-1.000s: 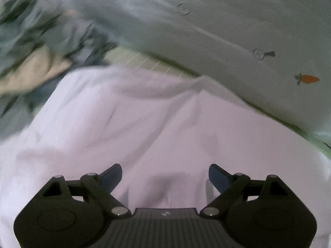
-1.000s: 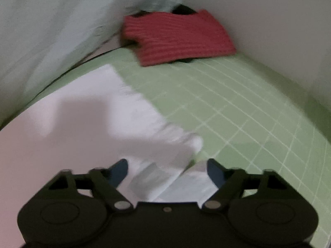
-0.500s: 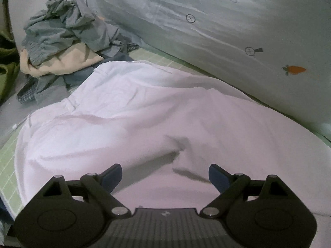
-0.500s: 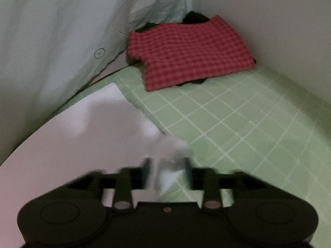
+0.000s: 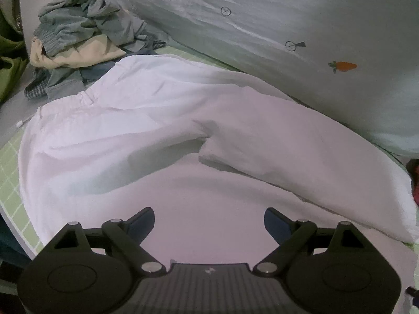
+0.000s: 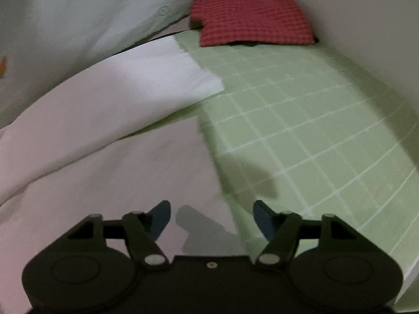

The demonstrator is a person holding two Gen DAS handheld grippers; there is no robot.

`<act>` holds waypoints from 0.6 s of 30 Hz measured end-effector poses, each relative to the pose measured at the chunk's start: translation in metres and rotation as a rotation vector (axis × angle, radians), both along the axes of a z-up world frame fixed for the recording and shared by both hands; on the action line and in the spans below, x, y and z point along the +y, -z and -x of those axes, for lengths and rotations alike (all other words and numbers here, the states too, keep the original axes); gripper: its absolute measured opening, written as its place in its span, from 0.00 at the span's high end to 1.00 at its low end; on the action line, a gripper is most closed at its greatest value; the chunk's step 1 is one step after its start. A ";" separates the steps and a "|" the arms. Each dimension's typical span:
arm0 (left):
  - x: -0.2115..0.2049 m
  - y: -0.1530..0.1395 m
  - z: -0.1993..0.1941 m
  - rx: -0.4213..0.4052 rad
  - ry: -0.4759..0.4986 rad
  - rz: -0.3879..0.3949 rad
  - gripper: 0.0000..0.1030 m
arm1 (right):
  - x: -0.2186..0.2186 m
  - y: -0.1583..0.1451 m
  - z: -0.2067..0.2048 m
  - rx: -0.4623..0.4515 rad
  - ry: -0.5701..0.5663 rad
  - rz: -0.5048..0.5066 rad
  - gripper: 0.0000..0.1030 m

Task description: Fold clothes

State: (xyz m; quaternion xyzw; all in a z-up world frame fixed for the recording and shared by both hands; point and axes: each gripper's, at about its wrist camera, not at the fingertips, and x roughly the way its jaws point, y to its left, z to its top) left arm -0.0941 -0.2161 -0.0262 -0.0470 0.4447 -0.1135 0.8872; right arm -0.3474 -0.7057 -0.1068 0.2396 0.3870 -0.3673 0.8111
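Left gripper (image 5: 208,223): fingers spread wide, empty, above white trousers (image 5: 162,120) spread flat on green grid-pattern mat (image 5: 10,162), waistband toward pile of unfolded clothes (image 5: 78,36). Right gripper (image 6: 210,218): fingers likewise spread wide, empty, over trouser-leg hem (image 6: 199,78) at mat edge; folded red checked garment (image 6: 251,21) well apart in far corner.

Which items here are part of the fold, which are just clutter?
In play:
white trousers
left gripper, open
right gripper, open
green grid mat

Lying about:
heap of grey and beige clothes
folded red garment
carrot-print sheet
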 end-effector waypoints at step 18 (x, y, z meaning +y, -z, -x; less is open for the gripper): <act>0.006 0.000 0.044 0.004 0.005 -0.008 0.12 | -0.063 -0.020 0.034 -0.086 0.078 0.017 0.66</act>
